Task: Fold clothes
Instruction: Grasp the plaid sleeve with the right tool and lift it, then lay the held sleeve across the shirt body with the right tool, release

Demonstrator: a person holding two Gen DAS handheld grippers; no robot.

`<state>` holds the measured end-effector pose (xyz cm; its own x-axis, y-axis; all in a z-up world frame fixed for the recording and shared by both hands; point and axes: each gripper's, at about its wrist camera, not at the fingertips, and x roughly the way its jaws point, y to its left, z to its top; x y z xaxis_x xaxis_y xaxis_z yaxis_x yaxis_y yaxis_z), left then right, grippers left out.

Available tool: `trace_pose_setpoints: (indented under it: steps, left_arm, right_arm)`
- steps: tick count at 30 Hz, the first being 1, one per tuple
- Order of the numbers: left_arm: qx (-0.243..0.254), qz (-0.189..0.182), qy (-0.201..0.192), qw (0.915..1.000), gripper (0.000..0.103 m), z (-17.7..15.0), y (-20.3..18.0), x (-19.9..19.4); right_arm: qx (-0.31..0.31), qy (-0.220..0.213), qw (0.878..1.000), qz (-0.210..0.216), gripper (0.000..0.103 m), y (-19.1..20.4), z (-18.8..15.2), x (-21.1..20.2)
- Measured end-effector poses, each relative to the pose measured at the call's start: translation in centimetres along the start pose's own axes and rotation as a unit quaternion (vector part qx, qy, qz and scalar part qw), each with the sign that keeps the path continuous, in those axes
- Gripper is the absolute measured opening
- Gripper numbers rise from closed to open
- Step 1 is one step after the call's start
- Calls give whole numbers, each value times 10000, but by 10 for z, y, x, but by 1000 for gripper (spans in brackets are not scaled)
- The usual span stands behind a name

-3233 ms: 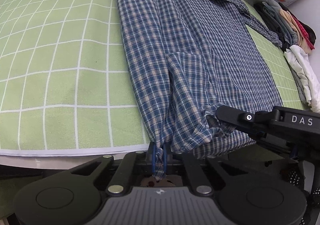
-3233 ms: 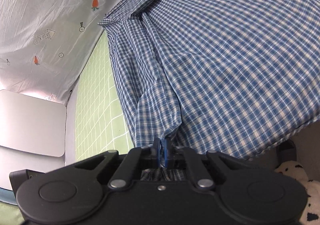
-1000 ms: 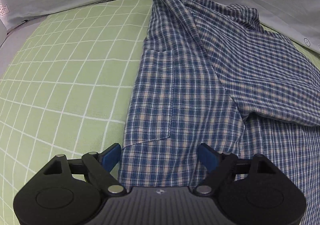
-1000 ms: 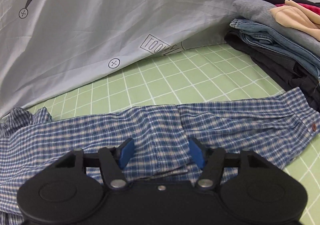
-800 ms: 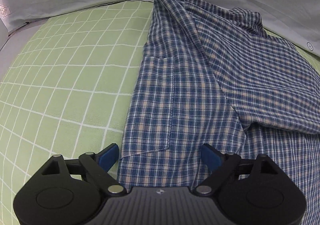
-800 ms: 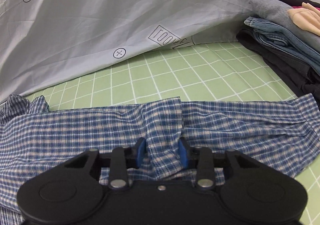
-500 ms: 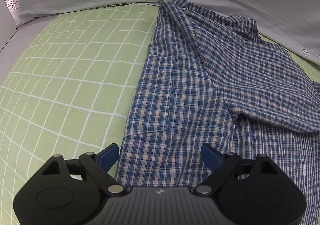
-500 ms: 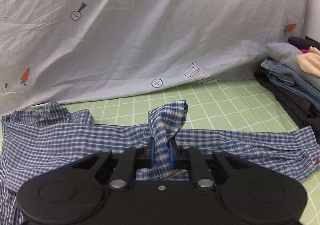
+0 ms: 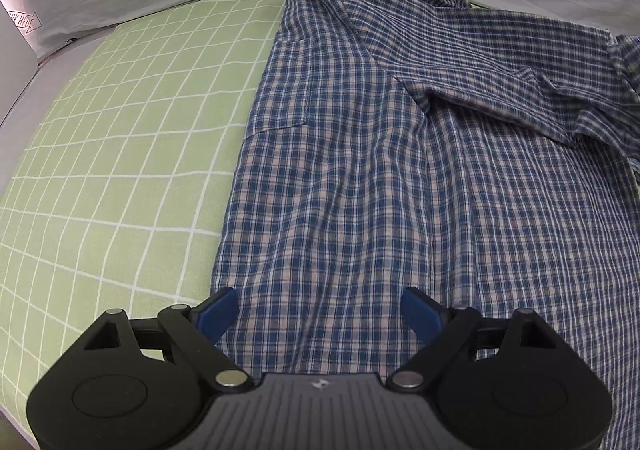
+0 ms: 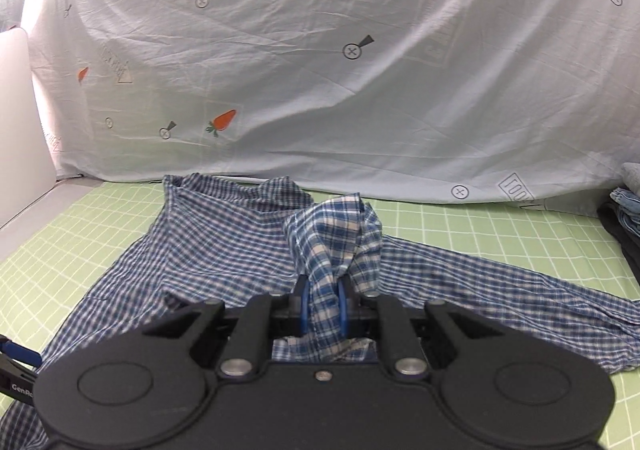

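In the right wrist view, the right claw [image 10: 323, 304] is seen pinching a bunched ridge of the plaid shirt [image 10: 240, 250] between its blue pads [image 10: 304, 306], low in the centre of the frame; the pinched cloth rises in a soft peak above the jaws. From there the shirt is spread outward over the green checked surface [image 10: 480, 226], one sleeve [image 10: 520, 290] trailing toward the right edge and the collar [image 10: 224, 185] lying toward the printed sheet [image 10: 320, 69] that fills the upper frame. A stack of folded clothes [image 10: 628, 209] is glimpsed at the far right.

In the left wrist view, the left claw [image 9: 320, 314] is held spread wide at the bottom centre, its pads on either side of the shirt's lower body, with nothing gripped. The shirt fills the centre and right of that frame, a chest pocket [image 9: 288, 89] being visible in the upper middle.

The fabric is judged light, thin and limp: it crumples readily, sags where unsupported and is unlikely to keep a crease unaided. A hold is best taken at a hem, seam or sleeve edge, where the doubled cloth gives the pads more to bite. A single layer pinched mid-panel is likely to slip or to drag the layers beneath.
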<state>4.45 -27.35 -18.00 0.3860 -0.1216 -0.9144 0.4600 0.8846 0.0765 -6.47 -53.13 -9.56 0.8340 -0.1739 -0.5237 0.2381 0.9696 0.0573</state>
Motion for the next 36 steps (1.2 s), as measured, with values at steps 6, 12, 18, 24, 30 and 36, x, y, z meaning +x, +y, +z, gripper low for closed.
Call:
trace_pose_setpoints:
  steps: [6, 12, 18, 24, 30, 36]
  left_arm:
    - [182, 45, -110, 9998, 89, -25, -13, -19]
    - [202, 34, -167, 9997, 89, -51, -9, -39]
    - [158, 42, -189, 9997, 89, -75, 4, -53]
    - [114, 15, -122, 9999, 89, -94, 17, -64]
    - [185, -24, -89, 9998, 89, -110, 20, -69]
    - [107, -84, -119, 9998, 89, -118, 20, -75]
  right_arm:
    - [-545, -88, 9972, 502, 15, 49, -11, -27]
    - [-869, 7, 9918, 939, 15, 90, -23, -50]
    - [-1031, 113, 9880, 1144, 15, 121, -35, -67]
    - [-1174, 354, 9850, 1215, 15, 141, -54, -79]
    - [-1054, 838, 9816, 1353, 29, 148, -75, -81]
    - [-480, 943, 9868, 1222, 52, 124, -83, -88]
